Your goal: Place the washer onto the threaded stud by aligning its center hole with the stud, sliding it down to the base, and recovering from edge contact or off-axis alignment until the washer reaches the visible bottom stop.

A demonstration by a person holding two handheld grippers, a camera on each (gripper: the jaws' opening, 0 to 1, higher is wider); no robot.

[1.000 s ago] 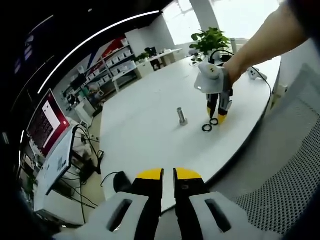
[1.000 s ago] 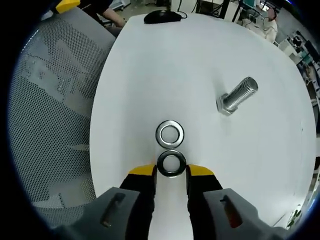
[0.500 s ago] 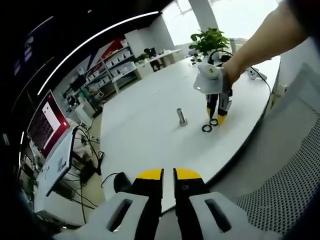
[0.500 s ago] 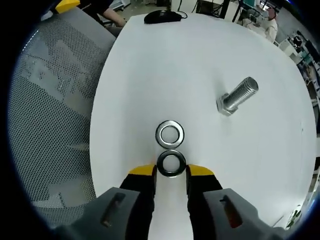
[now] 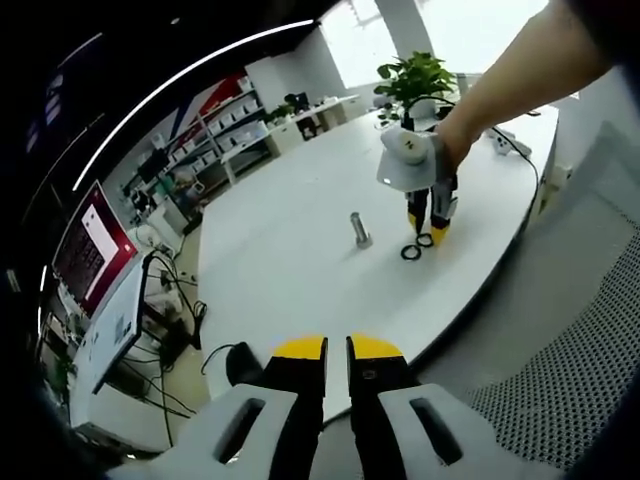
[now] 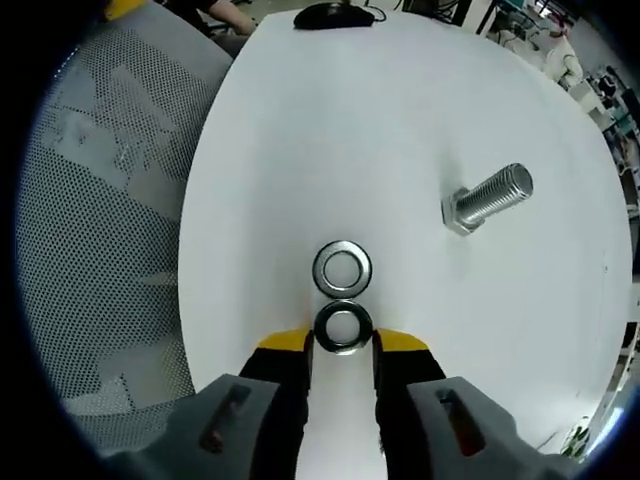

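1. No brand, label or writing can be read on the grippers, the washers or the stud; a red screen (image 5: 92, 247) at the left of the left gripper view carries marks too small to make out.
2. In the right gripper view the right gripper (image 6: 343, 342) has its yellow-tipped jaws one on each side of a washer (image 6: 343, 328), which sits right between the tips; they look closed on its rim.
3. A second washer (image 6: 342, 268) lies flat on the white table (image 6: 400, 130) just beyond the held one, rims touching or nearly so.
4. The threaded stud (image 6: 487, 198) stands on its hexagonal base up and to the right of both washers, well apart from them and bare of any washer.
5. In the left gripper view the left gripper (image 5: 337, 352) hangs off the near edge of the table, its jaws almost together with only a thin gap and nothing between them.
6. That view also shows the right gripper (image 5: 428, 228) across the table, held by a hand (image 5: 452, 137), its tips down at the two washers (image 5: 418, 246), with the stud (image 5: 358, 230) beside them to the left.
7. A grey mesh chair back (image 6: 100, 220) stands beside the table, a black mouse (image 6: 335, 14) lies at its far edge, and a potted plant (image 5: 412, 80) stands at the far end.
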